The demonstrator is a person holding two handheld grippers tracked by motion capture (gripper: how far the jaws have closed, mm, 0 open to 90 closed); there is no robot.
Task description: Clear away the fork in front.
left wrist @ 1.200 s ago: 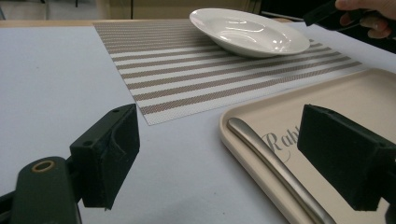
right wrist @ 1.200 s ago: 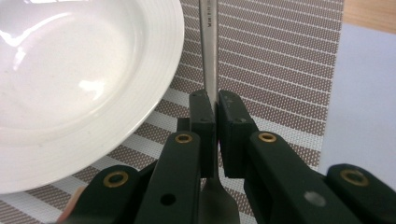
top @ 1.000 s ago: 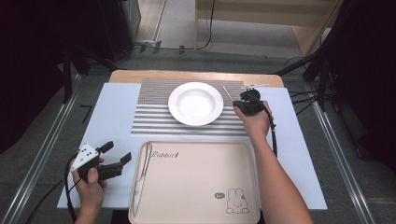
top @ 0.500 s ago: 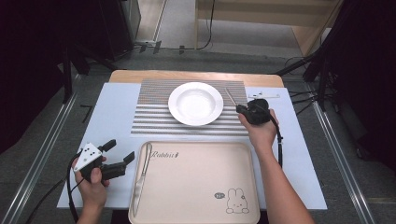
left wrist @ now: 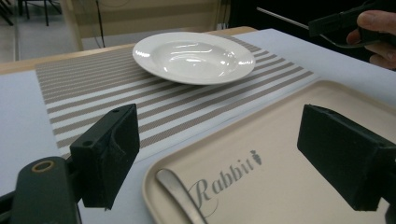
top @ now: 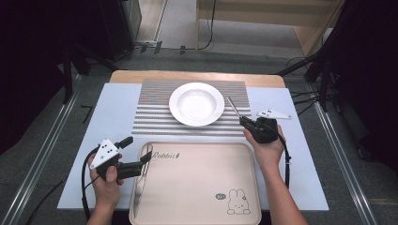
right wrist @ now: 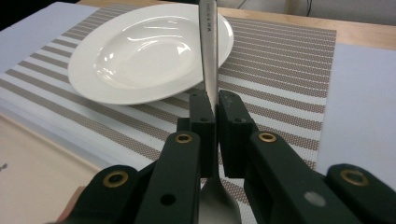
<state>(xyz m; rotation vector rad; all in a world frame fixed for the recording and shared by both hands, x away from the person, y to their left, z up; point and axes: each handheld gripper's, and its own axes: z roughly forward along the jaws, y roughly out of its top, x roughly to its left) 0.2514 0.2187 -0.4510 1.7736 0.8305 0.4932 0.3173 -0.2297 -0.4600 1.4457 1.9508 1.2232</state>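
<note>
Pinching, with the fingers of the right gripper (top: 244, 121), a metal cutlery piece (top: 233, 107) at its narrow shank. Pressed together on it from both sides, with the long thin part reaching forward past the fingertips and the broader end hanging below them. Held above the striped placemat (top: 155, 117), just beside the right rim of the white plate (top: 196, 104), and not touching plate or mat as far as can be seen. Gripped at the thin middle probably so that it does not swing, and lifted clear so that it can be carried across to the tray or set down beside the plate; hard to say which.

On the other side, spread wide: the fingers of the left gripper (top: 136, 151), with nothing between them. Hovering low at the far left corner of the beige tray (top: 202, 187), right above a second utensil (top: 139, 187) lying along the tray's left wall. Opened so far most likely to come down around that thin handle. Likely awkward to take, so flat and so close to the wall.

Underneath everything, a pale sheet covering the wooden counter (top: 197, 75).
</note>
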